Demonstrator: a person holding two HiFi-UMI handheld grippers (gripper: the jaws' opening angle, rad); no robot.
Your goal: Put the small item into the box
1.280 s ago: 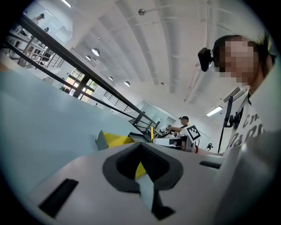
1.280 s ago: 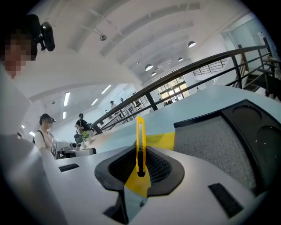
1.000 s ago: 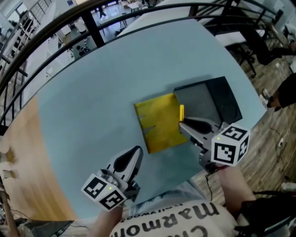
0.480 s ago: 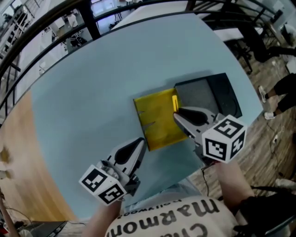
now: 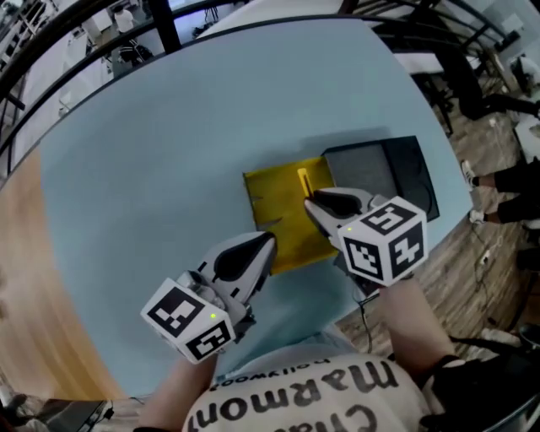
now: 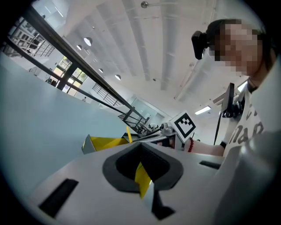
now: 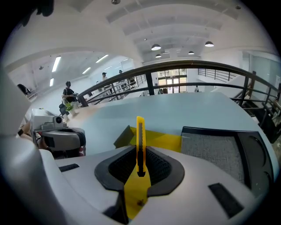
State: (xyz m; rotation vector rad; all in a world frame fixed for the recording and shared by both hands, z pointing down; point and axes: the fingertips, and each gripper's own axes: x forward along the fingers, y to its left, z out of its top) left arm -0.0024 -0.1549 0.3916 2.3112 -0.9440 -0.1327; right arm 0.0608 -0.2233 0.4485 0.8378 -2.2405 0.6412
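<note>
A yellow open box lies on the light blue table. My right gripper is shut on a yellow utility knife and holds it on end over the box's right part; the right gripper view shows the knife clamped between the pads, with the box beyond. My left gripper sits at the box's near left corner. Its jaws stand close together, and a yellow strip shows in the slit. Whether they pinch the box I cannot tell.
A black tray with a grey pad lies against the box's right side, near the table's right edge. Black railings run past the far side. The person's shirt fills the bottom of the head view.
My right gripper has carried the knife left, from the box's right edge to over its inside. My left gripper has moved forward to the box's near left corner.
</note>
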